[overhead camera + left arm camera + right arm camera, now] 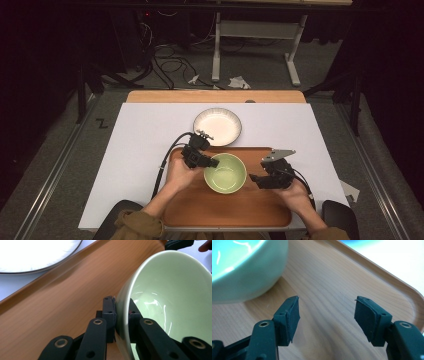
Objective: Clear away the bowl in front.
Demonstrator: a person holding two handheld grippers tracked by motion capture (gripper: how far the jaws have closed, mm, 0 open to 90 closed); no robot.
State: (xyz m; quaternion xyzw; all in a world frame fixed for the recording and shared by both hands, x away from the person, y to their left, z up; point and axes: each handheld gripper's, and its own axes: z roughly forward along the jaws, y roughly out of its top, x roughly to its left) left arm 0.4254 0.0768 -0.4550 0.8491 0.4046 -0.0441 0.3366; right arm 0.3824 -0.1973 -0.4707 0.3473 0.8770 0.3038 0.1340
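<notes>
White sheeting covers the table (145,150) under a smooth wooden tray (225,205). Left gripper (121,312) pinches the glossy green bowl (225,173) by its rim at frame centre; right gripper (327,315) hangs apart beside it. Round white plate (217,126) sits above.

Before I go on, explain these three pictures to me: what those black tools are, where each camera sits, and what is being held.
A person holds a black two-jaw gripper in each hand. One camera looks down from above; the other two ride on the grippers. On the white table lies a wooden tray with a pale green ceramic bowl on it; a white plate with a dark rim sits beyond. The left gripper pinches the bowl's rim, one jaw inside and one outside. The right gripper is open above the tray, holding nothing.
</notes>
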